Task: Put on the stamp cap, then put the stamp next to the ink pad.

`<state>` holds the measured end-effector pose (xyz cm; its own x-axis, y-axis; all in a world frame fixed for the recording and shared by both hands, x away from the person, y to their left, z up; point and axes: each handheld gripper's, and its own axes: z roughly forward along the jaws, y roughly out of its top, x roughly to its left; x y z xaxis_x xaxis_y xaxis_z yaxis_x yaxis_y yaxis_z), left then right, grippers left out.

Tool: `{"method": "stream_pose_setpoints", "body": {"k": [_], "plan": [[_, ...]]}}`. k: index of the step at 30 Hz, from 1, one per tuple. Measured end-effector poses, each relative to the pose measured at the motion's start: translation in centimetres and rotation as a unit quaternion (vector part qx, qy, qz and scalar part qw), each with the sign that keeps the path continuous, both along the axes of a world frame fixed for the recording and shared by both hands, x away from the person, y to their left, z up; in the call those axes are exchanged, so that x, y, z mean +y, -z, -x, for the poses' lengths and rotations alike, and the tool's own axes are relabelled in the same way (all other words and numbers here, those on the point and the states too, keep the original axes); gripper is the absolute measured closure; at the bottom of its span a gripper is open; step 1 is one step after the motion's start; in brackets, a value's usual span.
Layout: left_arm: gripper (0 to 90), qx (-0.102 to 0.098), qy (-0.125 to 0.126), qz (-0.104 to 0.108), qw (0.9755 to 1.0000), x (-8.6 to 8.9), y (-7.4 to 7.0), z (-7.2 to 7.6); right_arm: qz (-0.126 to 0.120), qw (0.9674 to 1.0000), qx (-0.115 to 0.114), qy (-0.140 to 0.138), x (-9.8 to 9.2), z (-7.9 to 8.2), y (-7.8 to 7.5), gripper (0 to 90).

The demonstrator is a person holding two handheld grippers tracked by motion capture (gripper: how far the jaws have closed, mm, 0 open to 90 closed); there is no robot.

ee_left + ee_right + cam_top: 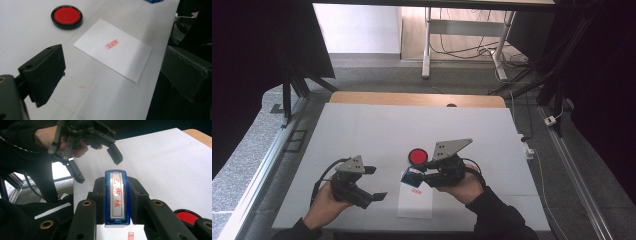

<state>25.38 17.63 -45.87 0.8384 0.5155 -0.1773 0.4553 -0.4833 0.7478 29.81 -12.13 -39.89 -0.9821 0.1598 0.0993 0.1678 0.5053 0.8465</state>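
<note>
Nearest the person, in the high view: two forearms in dark sleeves, each hand bearing a black two-jaw gripper topped with a grey three-cornered plate.

Left gripper (374, 183): jaws spread wide, nothing between them. Hard black blocks with a matte, slightly scuffed face, as its own view shows.

Right gripper (416, 174): clenched on a stamp (409, 175). The right gripper view alone gives the detail: a narrow oblong body of glossy blue plastic (117, 196) with rounded ends, a white label on its upper face bearing red characters inside a red frame, the two jaws pressing its long sides.

Sheet of paper (415, 202): white, smooth, rectangular, lying flat near the table's front edge, just under the stamp. It carries one small red rectangular imprint (415, 190). The left gripper view shows the imprint (112, 44) more plainly, near the middle of the sheet (130, 57).

Ink pad (417, 156): round, shallow, black rim around a flat red face, just beyond the paper, apart from it. The left gripper view shows its raised rim (66, 16).

Table (377, 130): matte white top with faint seams, a bare wooden strip along the far edge.

Beyond: grey carpeted floor, metal table legs, loose cables.
</note>
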Motion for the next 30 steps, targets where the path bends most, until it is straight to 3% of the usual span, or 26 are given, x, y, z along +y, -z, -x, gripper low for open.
{"method": "stream_pose_setpoints", "body": {"k": [6, 13, 23, 30], "plan": [[2.3, 0.007, -0.03, -0.004, 0.9995, 0.6, 0.2, 0.8, 0.003, 1.0, -0.003, 0.004, -0.1, -0.1, 0.1, 71.0], [0.6, 0.012, -0.055, 0.013, 0.9983, 2.1, 0.4, 1.7, 0.009, 0.9998, -0.007, 0.016, -0.4, -0.2, 0.1, 71.0], [0.7, 0.01, -0.063, 0.014, 0.9979, 3.5, 1.0, 3.3, 0.017, 0.9995, -0.016, 0.023, -0.5, -0.2, 0.3, 71.0], [0.0, 0.023, -0.076, 0.026, 0.9965, 4.4, 1.3, 4.0, 0.02, 0.9992, -0.02, 0.029, -0.7, -0.3, 0.3, 71.0]]}}
